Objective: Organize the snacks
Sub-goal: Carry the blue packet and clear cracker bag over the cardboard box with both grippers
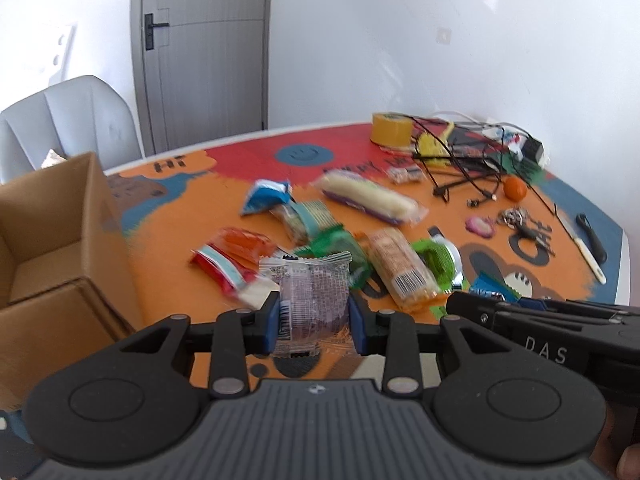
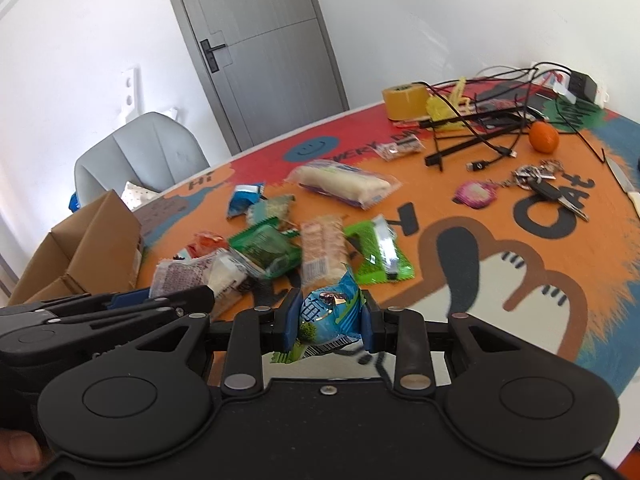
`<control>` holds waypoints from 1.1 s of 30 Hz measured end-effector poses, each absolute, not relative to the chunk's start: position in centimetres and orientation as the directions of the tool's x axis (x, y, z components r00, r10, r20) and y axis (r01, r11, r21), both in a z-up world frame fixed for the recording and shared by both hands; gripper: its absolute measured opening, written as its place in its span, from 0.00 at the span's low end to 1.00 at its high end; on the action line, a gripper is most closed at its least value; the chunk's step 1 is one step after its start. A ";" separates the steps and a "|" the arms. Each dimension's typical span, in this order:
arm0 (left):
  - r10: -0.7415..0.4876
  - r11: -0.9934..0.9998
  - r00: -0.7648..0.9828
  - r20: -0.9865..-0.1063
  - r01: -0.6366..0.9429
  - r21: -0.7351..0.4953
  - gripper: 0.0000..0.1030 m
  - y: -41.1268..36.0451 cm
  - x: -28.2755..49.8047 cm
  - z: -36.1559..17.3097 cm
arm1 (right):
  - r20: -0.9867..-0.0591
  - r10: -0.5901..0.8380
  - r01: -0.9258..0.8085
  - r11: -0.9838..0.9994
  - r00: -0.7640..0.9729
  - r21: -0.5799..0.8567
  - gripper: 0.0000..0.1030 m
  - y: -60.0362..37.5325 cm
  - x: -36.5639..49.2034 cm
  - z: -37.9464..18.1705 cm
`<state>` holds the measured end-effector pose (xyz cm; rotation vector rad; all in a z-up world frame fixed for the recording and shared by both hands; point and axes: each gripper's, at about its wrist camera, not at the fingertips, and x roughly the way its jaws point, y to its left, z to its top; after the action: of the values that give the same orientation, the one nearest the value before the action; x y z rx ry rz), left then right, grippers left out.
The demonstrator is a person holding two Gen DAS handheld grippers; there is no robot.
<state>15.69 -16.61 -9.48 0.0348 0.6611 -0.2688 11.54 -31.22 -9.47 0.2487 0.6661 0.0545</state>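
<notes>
above the worktop (image 1: 208, 216), each hand-held gripper has a snack pinched and lifted: the left hand-held gripper (image 1: 314, 312) is clamped on a clear purplish packet (image 1: 310, 296), the right hand-held gripper (image 2: 330, 320) on a blue packet (image 2: 332, 312). this looks like the carry step; next, both need swinging left over the open cardboard box (image 1: 52, 236) and releasing inside, clear of its flaps.
</notes>
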 end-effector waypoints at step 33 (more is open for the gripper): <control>-0.045 0.997 0.882 -0.469 0.008 -0.080 0.33 -4.8 15.8 -2.2 | -0.487 0.285 -0.203 0.955 0.826 0.215 0.30 -21.3 15.6 -3.8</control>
<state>15.78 -4.78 -2.16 -0.0764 0.4897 -0.0276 15.55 -21.27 -3.85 0.1570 0.5408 0.2606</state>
